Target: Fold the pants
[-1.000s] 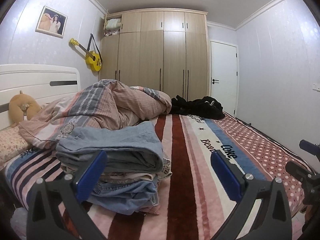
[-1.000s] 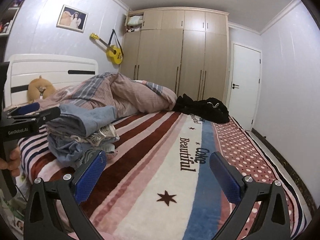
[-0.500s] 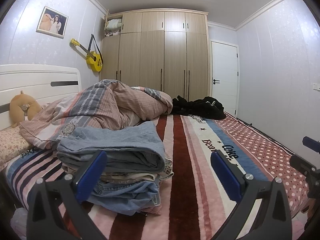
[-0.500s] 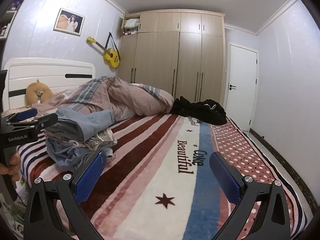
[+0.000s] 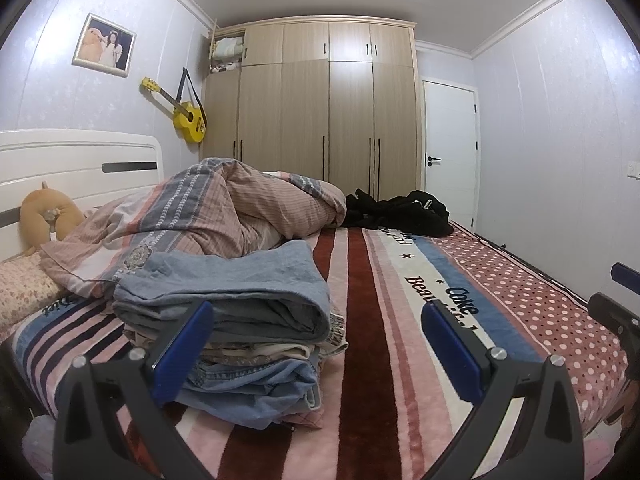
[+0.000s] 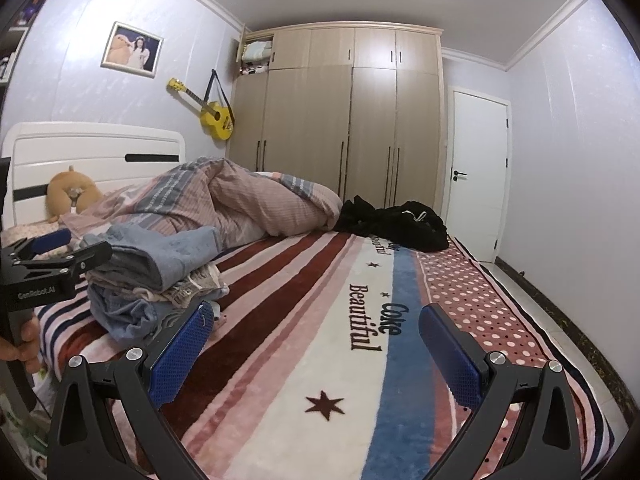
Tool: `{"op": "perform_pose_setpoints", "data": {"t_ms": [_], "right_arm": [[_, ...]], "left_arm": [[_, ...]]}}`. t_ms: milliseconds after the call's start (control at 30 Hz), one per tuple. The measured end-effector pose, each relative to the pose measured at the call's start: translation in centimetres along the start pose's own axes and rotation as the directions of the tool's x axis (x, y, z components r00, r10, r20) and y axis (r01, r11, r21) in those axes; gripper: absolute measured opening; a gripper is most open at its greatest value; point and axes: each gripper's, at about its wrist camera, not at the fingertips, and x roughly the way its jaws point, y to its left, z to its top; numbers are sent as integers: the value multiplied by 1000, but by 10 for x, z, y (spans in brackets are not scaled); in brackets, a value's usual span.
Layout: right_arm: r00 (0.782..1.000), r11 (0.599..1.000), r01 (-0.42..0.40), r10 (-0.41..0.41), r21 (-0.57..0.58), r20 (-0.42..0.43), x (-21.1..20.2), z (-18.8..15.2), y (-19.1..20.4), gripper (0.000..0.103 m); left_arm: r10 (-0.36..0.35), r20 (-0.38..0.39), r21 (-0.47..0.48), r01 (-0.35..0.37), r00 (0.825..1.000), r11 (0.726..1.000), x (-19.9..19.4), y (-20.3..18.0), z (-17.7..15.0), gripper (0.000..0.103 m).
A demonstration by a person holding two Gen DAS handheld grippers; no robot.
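A stack of folded pants (image 5: 240,320), blue denim on top, lies on the near left of the striped bed blanket (image 5: 372,320); it also shows in the right wrist view (image 6: 160,276). A heap of black pants (image 5: 400,214) lies at the far end of the bed, also in the right wrist view (image 6: 396,224). My left gripper (image 5: 316,344) is open and empty, just in front of the stack. My right gripper (image 6: 312,348) is open and empty above the blanket's middle. The left gripper also shows at the left edge of the right wrist view (image 6: 52,256).
A rumpled pink and grey duvet (image 5: 224,208) lies behind the stack. A white headboard (image 5: 72,160) and a tan plush pillow (image 5: 48,216) are at the left. A wardrobe (image 5: 320,112) and a white door (image 5: 450,152) stand beyond the bed.
Both grippers have drawn back and risen a little from the bed. Both stay open and empty. The stack has not moved.
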Motion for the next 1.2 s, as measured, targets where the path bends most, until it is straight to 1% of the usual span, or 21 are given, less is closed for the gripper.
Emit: {"op": "perform_pose_setpoints", "data": {"t_ms": [233,1200], "right_arm": [[1000,1000,14,-14,1,4,0,0,-3,103],[1000,1000,14,-14,2,3,0,0,-3,103]], "left_arm": [[6,-1,0,-6,1000,1000,1,0,-2,102],[13,-3,3,-13,1000,1000,3,1,-3,102]]}}
